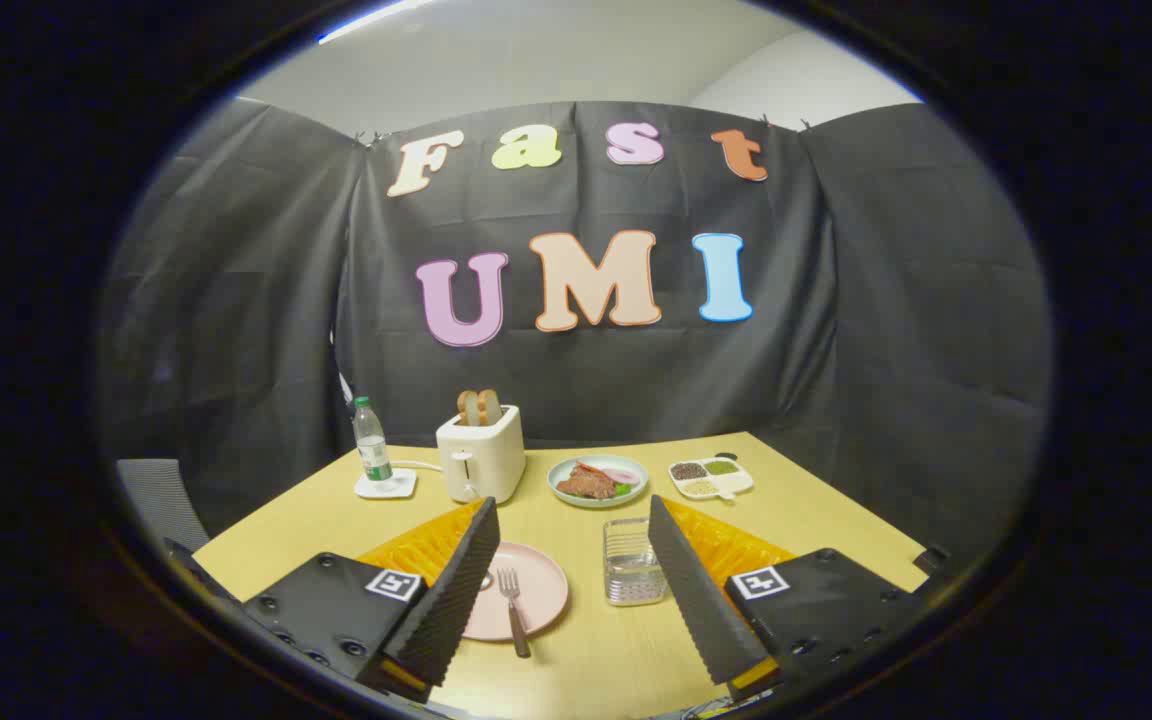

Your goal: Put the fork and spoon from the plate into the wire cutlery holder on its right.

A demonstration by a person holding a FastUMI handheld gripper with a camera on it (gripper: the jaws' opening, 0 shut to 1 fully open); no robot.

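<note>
A pink plate point(536, 590) lies on the yellow table between my two fingers, nearer the left one. A metal fork point(513, 610) rests on it, tines away from me and handle sticking out over the near rim. A spoon tip point(486, 579) peeks out beside the left finger point(451, 600), which hides the rest of it. The wire cutlery holder point(629, 562) stands just right of the plate, close to the right finger point(701, 600). My gripper point(573, 525) hovers above the table, open wide, holding nothing.
Beyond the plate stand a white toaster point(481, 458) with toast, a water bottle point(370, 445) on a coaster, a green plate of food point(597, 480) and a divided tray of seeds point(711, 477). A grey chair point(161, 500) sits off the table's left side.
</note>
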